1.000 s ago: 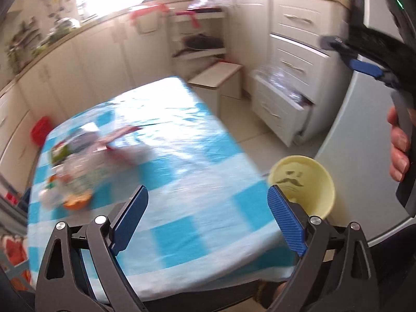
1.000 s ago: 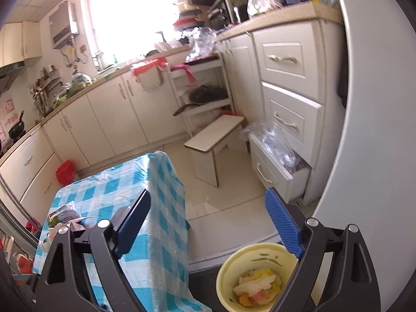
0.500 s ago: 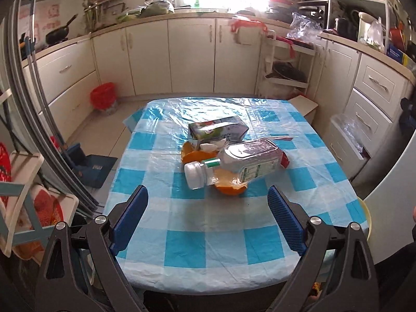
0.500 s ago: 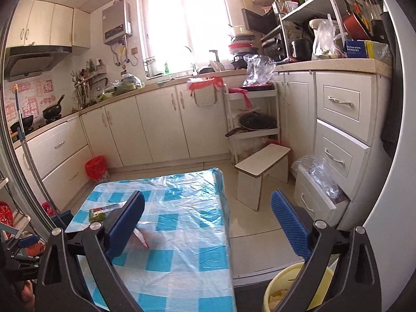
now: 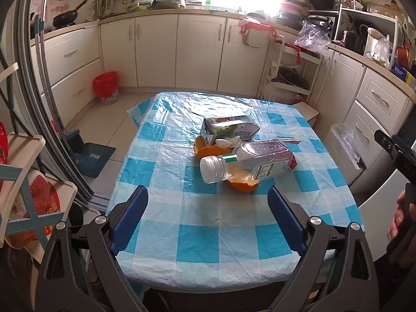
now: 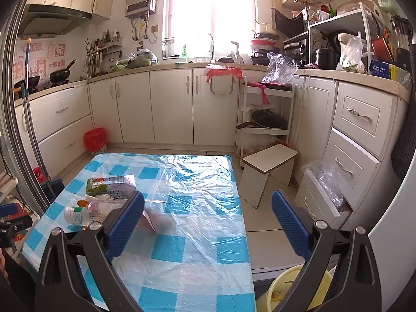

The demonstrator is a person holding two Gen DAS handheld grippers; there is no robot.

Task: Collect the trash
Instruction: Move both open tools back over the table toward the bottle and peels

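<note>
On the blue-checked table [image 5: 182, 236] a small pile of trash lies past mid-table. It holds a clear plastic bottle [image 5: 249, 162] on its side with a white cap, a green and white carton [image 5: 228, 127], orange peels [image 5: 243, 184] and a crumpled tissue [image 5: 226, 143]. My left gripper [image 5: 208, 202] is open over the near part of the table, short of the pile. My right gripper [image 6: 208, 208] is open and empty above the table's right half, with the carton [image 6: 111, 184] and bottle [image 6: 83, 212] to its left. A pink wrapper [image 6: 149, 219] lies by its left finger.
A yellow bin [image 6: 293, 286] with scraps stands on the floor at the table's near right corner. A wooden stool [image 6: 267, 169] and an open drawer [image 6: 322, 195] are to the right. A red bin [image 5: 106, 87] stands by the far cabinets. A hand [image 5: 397, 218] holds the other gripper at the right edge.
Both views have swung left, away from the yellow bin and drawers, and now face the table. The trash pile has come to the middle of the left wrist view.
</note>
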